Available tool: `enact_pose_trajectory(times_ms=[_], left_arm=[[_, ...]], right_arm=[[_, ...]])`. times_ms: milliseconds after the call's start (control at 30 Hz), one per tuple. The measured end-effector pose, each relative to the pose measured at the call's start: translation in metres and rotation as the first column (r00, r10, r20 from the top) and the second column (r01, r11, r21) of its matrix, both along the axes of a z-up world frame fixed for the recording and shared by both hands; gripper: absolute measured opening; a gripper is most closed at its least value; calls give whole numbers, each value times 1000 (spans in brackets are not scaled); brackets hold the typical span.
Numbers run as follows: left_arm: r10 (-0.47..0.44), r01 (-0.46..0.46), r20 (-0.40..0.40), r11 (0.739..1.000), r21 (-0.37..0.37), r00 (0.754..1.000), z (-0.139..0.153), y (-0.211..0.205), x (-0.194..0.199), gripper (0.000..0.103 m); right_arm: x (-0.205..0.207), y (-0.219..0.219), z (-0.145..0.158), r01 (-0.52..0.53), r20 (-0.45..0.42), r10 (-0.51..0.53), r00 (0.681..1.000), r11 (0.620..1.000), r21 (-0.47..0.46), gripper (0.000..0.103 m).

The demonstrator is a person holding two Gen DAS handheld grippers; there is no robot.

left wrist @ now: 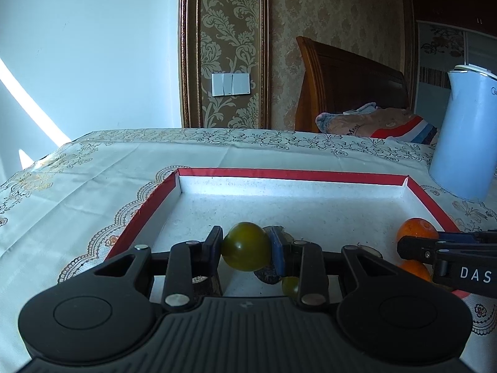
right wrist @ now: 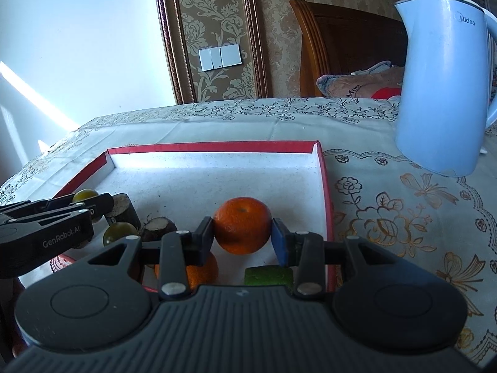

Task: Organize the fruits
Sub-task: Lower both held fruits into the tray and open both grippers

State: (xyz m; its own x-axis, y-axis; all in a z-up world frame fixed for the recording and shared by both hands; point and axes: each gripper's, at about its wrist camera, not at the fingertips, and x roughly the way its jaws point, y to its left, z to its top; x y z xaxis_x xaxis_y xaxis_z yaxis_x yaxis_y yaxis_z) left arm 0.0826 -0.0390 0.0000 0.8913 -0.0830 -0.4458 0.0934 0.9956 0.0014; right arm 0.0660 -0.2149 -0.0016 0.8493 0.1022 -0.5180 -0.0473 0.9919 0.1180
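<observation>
The left tongs [left wrist: 247,247] are clamped on a green tomato [left wrist: 246,246], one finger on each side of it, and hold it above the near part of the tray [left wrist: 292,174]. The tray is shallow, with a red rim and a white floor, and it lies on the counter [left wrist: 93,168], which is covered by a pale cloth with a flower pattern.

The right tongs [right wrist: 243,233] are clamped on an orange [right wrist: 242,225] in the same way, over the near right part of the tray [right wrist: 326,186]. A second orange [right wrist: 202,272] lies on the tray floor just below and a little to the left of the held one. A green block [right wrist: 268,276] lies beside it, near the right wall of the tray.

On the near left of the tray, close to the left tongs [right wrist: 79,203], there is another green tomato [right wrist: 119,231] and two dark brown pieces [right wrist: 122,209] with pale cut ends; I cannot tell what they are.

A light blue kettle [right wrist: 444,93] stands on the counter to the far right of the tray, apart from it.
</observation>
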Motion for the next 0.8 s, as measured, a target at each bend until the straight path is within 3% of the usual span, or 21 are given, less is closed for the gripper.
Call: enact_pose_trajectory(times_ms=[233,367,800], left_arm=[[-2,2,-2,1000,1,1000,-2,1,-1,33],[-4,3,18,999,39,1000,-4,-3,-7,33],[-10,9,26,999,42,1000,-5,-3,-12,33]], right_arm=[[4,6,1,-36,6,36,999,999,14,38],[3,3,2,-49,-3,49,999,998,47,38],[-4,-12,-3,6,-27,-4,1000,998,67,38]])
